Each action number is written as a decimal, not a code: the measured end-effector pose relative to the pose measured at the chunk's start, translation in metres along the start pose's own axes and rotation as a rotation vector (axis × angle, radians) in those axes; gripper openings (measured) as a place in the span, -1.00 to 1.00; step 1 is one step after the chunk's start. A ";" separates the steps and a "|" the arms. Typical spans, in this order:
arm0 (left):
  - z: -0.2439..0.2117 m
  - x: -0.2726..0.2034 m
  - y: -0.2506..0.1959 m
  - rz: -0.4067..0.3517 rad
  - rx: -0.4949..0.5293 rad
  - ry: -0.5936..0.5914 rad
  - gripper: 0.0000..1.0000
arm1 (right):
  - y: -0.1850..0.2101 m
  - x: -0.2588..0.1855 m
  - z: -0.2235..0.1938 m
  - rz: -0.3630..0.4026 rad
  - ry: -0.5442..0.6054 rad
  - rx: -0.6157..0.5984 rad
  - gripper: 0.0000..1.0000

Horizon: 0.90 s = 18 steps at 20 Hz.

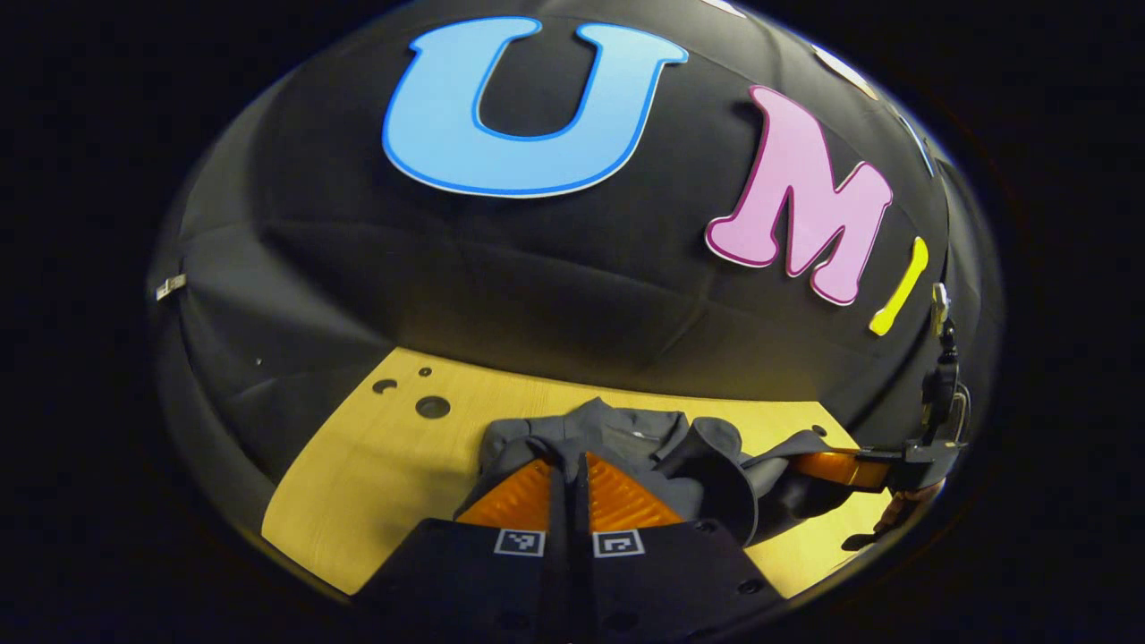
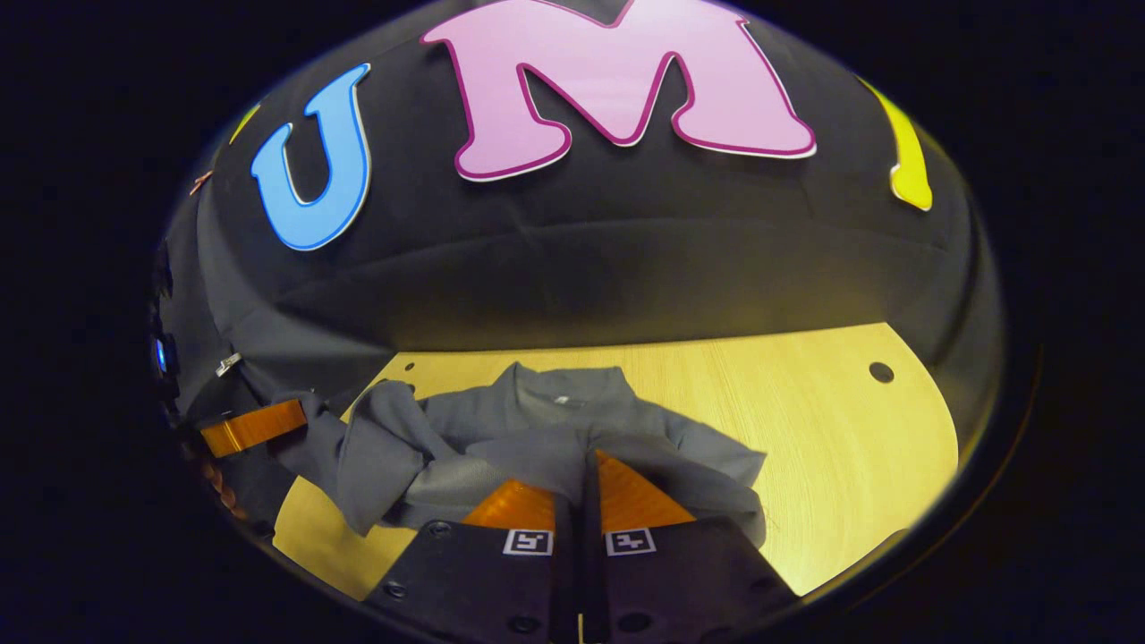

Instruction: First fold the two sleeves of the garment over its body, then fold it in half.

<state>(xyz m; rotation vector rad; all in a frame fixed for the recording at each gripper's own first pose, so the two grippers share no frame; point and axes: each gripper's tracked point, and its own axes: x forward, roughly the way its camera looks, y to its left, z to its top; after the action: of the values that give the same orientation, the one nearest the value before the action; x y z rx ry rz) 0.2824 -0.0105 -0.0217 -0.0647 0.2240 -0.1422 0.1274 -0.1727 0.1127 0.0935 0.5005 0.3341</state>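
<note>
A dark grey collared garment (image 1: pixel 626 434) lies bunched on the wooden table (image 1: pixel 376 474), its collar toward the booth wall. My left gripper (image 1: pixel 570 461) is shut on a fold of its cloth at the near edge. In the left gripper view the right gripper (image 1: pixel 805 465) comes in from the right with grey cloth pulled around its fingers. In the right gripper view my right gripper (image 2: pixel 590 456) is shut on the garment (image 2: pixel 537 420) at its near hem. The left gripper (image 2: pixel 295 416) stands at the far left, with a flap of cloth lifted off the table.
The light wooden table (image 2: pixel 805 420) has bare room to the right of the garment in the right gripper view. Round holes (image 1: pixel 433 407) mark its far left corner, and another hole (image 2: pixel 881 371) its far right. The black cloth wall closes the back.
</note>
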 end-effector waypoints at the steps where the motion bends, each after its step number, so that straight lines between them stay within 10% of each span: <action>1: 0.008 0.013 -0.001 0.000 0.009 -0.011 -0.89 | -0.003 0.011 0.007 -0.005 -0.017 -0.005 -0.87; 13: -0.002 0.147 0.003 0.026 0.120 -0.046 -0.82 | -0.056 0.116 -0.012 -0.098 -0.032 0.104 -0.72; 16: -0.016 0.155 0.011 0.056 0.097 -0.021 -0.44 | -0.066 0.127 -0.013 -0.125 -0.044 0.149 -0.40; 18: -0.013 0.148 0.018 0.088 0.065 -0.032 0.43 | -0.069 0.128 -0.016 -0.126 -0.042 0.144 0.11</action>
<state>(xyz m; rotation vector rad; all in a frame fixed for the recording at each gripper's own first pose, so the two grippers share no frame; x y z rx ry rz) 0.4246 -0.0156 -0.0676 0.0079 0.1894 -0.0606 0.2450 -0.1944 0.0295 0.2071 0.4858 0.1728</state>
